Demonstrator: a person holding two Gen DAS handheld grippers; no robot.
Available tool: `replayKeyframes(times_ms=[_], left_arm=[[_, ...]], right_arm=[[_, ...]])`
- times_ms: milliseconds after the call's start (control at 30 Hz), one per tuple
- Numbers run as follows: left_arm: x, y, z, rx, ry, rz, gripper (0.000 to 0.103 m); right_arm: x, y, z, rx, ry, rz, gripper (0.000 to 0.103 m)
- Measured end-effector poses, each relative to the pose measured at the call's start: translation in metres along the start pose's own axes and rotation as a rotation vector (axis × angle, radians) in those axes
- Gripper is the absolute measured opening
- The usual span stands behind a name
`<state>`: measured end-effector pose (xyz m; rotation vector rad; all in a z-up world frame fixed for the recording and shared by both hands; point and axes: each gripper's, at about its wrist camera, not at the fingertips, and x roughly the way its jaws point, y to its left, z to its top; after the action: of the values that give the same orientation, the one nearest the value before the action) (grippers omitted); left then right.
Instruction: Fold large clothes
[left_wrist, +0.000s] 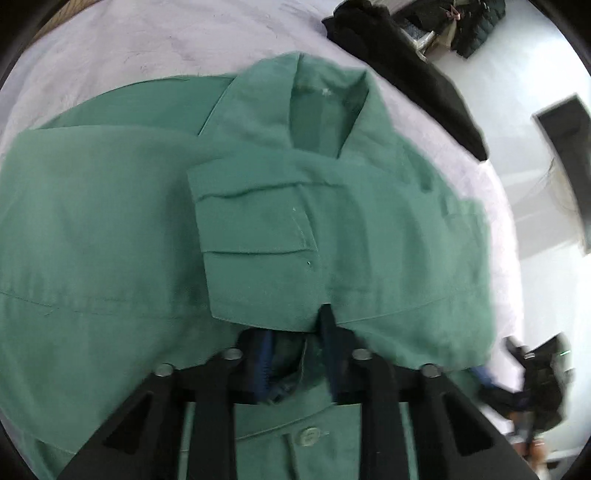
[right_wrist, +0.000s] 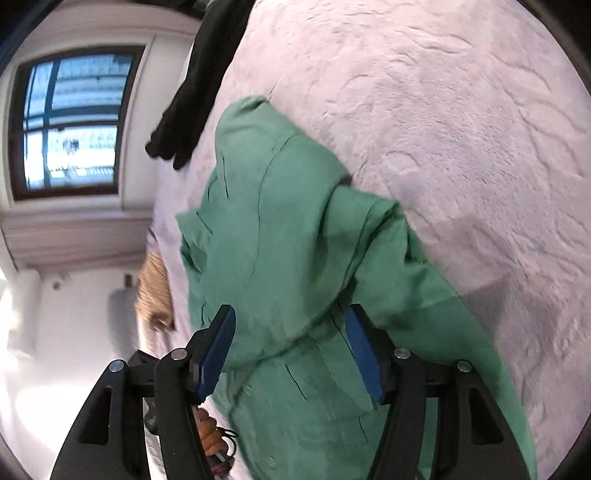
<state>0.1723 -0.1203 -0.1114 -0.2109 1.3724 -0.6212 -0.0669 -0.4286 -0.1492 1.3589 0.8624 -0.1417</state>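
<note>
On the pale lilac bed (left_wrist: 155, 40), seen from the left wrist camera, the green shirt (left_wrist: 110, 221) lies spread with its collar (left_wrist: 325, 99) pointing away and one sleeve, cuff (left_wrist: 258, 243) showing, laid across the chest. That sleeve fold looks like the only fold made so far; the body is still wide, so I judge the task as early, with the other sleeve and the lengthwise and crosswise folds left to do. The left gripper (left_wrist: 295, 332) sits at the near edge of the folded-over cloth, its jaws narrowed around a fold of green fabric that passes between the blue pads; it appears to be pinching the shirt, though blur makes the contact hard to confirm. A pale button (left_wrist: 309, 435) shows on the placket below it. A black garment (left_wrist: 406, 66) lies apart on the bed's far right edge.

From the right wrist camera, the right gripper (right_wrist: 291, 350) has its jaws spread wide, with a raised hump of the shirt (right_wrist: 280, 236) bulging between the pads but not clamped.

The shirt is a matte woven cloth, fairly stiff, holding crisp seams, a flat cuff and a standing collar, yet bunching into soft ridges where lifted. The bed cover is plush and fleecy, with a crinkled nap that should grip the fabric somewhat. The window (right_wrist: 70, 122) is bright at the far left.
</note>
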Motion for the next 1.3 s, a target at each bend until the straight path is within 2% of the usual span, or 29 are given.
replayKeyframes(times_ms=[67,133,267,300,333,367,400,433,500,600,700,767,833,900,933,967,1033,1167,1300], left_arm=[[-0.019,0.004,0.007,0.003,-0.068,-0.031,0.018],[-0.034,0.010,0.011,0.010,-0.115,-0.016,0.010],[-0.031,0.032,0.015,-0.031,-0.087,0.010,0.009],[-0.027,0.034,0.013,-0.019,-0.136,0.022,0.009],[-0.023,0.035,0.011,-0.017,-0.128,0.037,0.009],[-0.019,0.035,0.007,-0.014,-0.124,0.052,0.009],[-0.017,0.033,0.005,-0.011,-0.127,0.057,0.009],[-0.015,0.033,0.004,-0.008,-0.127,0.057,0.009],[-0.010,0.030,0.001,-0.001,-0.114,0.062,0.009],[-0.004,0.027,-0.006,0.037,-0.096,0.122,0.009],[-0.002,0.031,-0.012,0.053,-0.078,0.156,0.009],[-0.007,0.032,-0.013,0.064,-0.080,0.178,0.009],[-0.015,0.029,-0.013,0.092,-0.104,0.240,0.009],[-0.028,0.031,-0.013,0.105,-0.130,0.255,0.009],[-0.033,0.031,-0.014,0.105,-0.139,0.252,0.009],[-0.037,0.030,-0.013,0.102,-0.148,0.250,0.009],[-0.042,0.026,-0.011,0.102,-0.157,0.235,0.009],[-0.045,0.007,-0.014,0.160,-0.157,0.165,0.009],[-0.032,-0.009,-0.016,0.214,-0.131,0.145,0.009]], right_arm=[[0.002,-0.002,0.005,0.028,-0.007,0.044,0.068],[0.006,-0.004,0.006,0.038,-0.011,0.061,0.072],[0.000,-0.015,0.019,0.069,-0.046,0.066,0.072],[-0.001,-0.017,0.022,0.090,-0.064,0.070,0.072],[-0.006,-0.019,0.025,0.101,-0.077,0.070,0.060],[-0.011,-0.017,0.029,0.100,-0.102,0.045,0.010],[-0.015,-0.015,0.032,0.090,-0.117,0.017,0.004],[-0.024,-0.009,0.035,0.052,-0.162,-0.021,0.003],[-0.036,-0.007,0.039,-0.019,-0.172,-0.100,0.002],[-0.024,-0.018,0.042,-0.078,-0.113,-0.197,0.002],[-0.017,-0.030,0.043,-0.061,-0.089,-0.207,0.000],[-0.021,-0.026,0.042,-0.067,-0.054,-0.206,0.005],[-0.028,-0.007,0.033,-0.161,0.013,-0.239,0.009],[-0.033,0.020,0.024,-0.280,0.042,-0.244,0.029],[-0.035,0.036,0.021,-0.353,0.043,-0.252,0.055],[-0.035,0.051,0.022,-0.422,0.035,-0.259,0.072],[-0.025,0.072,0.037,-0.500,0.006,-0.309,0.073],[0.018,0.075,0.100,-0.434,-0.037,-0.322,0.071],[0.063,0.068,0.134,-0.379,0.031,-0.309,0.070]])
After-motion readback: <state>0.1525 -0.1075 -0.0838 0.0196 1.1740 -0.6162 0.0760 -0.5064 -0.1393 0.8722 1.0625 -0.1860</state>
